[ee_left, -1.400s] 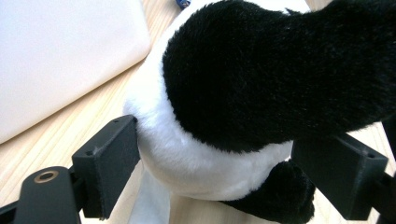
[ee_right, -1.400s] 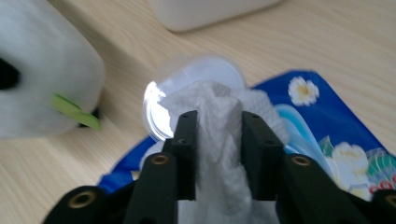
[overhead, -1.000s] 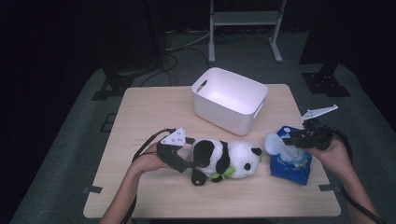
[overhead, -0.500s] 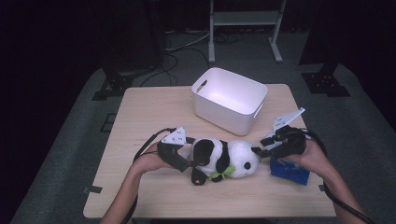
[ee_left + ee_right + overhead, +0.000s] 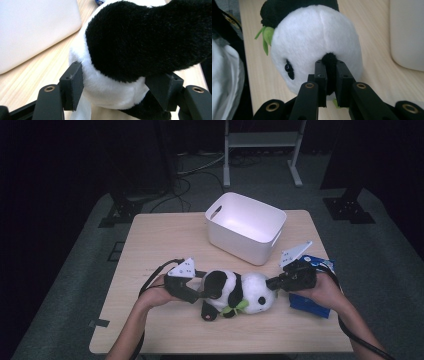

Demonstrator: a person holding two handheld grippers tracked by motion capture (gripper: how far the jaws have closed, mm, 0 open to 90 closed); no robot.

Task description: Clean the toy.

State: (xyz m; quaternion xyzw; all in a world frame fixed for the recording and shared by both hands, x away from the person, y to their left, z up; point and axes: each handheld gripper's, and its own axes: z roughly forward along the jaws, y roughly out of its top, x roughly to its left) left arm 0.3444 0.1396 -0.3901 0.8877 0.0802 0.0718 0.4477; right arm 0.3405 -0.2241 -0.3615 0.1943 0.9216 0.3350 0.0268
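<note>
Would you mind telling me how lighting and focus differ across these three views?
High view: table lit, surroundings dark, white bin interior glaring. Left gripper view: panda fur sharp, bin blurred. Right gripper view: panda head crisp, background soft.

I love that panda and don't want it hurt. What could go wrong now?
The right gripper pinches only the small black ear of the black-and-white plush panda; lifting by it may let the ear slip out or strain its seam. The left gripper straddles the soft body and might slide off. The white plastic bin stands close, so a swing could bump it.
</note>
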